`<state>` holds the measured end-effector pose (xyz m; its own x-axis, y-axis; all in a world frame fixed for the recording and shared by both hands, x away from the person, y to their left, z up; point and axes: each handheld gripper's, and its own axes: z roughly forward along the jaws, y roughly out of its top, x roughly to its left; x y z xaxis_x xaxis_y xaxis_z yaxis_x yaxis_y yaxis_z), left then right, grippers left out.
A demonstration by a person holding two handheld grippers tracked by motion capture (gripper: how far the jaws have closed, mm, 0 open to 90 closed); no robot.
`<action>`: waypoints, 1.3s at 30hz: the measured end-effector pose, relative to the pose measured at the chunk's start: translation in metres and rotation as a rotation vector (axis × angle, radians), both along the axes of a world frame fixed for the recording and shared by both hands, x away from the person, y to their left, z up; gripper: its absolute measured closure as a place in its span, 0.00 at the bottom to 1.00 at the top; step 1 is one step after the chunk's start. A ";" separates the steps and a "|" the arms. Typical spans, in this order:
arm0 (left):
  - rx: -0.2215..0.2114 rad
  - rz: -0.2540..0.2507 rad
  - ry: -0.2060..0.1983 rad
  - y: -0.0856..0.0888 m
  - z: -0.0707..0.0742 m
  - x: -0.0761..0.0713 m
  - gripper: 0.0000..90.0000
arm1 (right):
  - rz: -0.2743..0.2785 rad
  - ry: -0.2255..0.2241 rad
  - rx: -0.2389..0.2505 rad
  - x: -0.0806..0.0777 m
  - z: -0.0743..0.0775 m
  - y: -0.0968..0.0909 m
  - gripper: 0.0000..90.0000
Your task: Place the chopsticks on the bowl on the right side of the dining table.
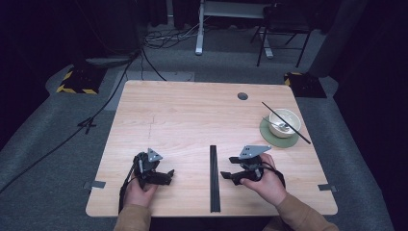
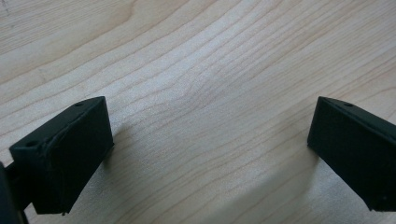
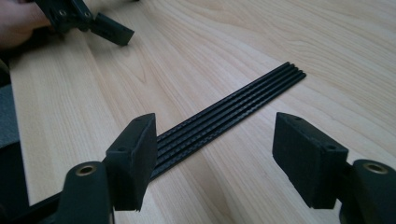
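A flat black ribbed strip (image 1: 214, 178) lies lengthwise on the wooden table (image 1: 192, 120) between the two hands; in the right gripper view the strip (image 3: 224, 116) runs off diagonally from the left jaw. My right gripper (image 1: 225, 175) sits just right of the strip and points at it. Its jaws (image 3: 215, 154) stand wide open low over the wood, with nothing pressed between them. My left gripper (image 1: 166, 177) rests left of the strip, pointing right. It is open (image 2: 210, 140) over bare wood, and it is also seen far off (image 3: 112, 30).
At the right side a pale bowl (image 1: 285, 122) holding a spoon stands on a green coaster (image 1: 274, 137), with a thin black stick (image 1: 286, 122) laid across its rim. A round cable hole (image 1: 243, 96) is near the far edge. A chair and cables are on the floor beyond.
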<state>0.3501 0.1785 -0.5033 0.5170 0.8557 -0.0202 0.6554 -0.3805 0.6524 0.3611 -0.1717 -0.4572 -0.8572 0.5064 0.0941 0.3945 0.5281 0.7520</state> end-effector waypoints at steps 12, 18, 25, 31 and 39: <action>0.001 0.001 0.001 0.000 0.000 0.000 0.00 | 0.005 0.001 -0.041 -0.005 -0.030 0.019 0.35; 0.002 0.001 -0.001 0.000 0.000 0.000 0.00 | 0.001 -0.012 -0.063 -0.004 -0.033 0.021 0.36; 0.002 -0.001 0.002 0.000 0.000 0.000 0.00 | -0.014 -0.008 -0.080 -0.003 -0.036 0.019 0.36; 0.002 -0.001 0.002 0.000 0.000 0.000 0.00 | -0.009 -0.010 -0.075 -0.002 -0.035 0.017 0.36; 0.002 -0.001 0.002 0.000 0.000 0.000 0.00 | -0.006 -0.015 -0.097 -0.002 -0.035 0.016 0.37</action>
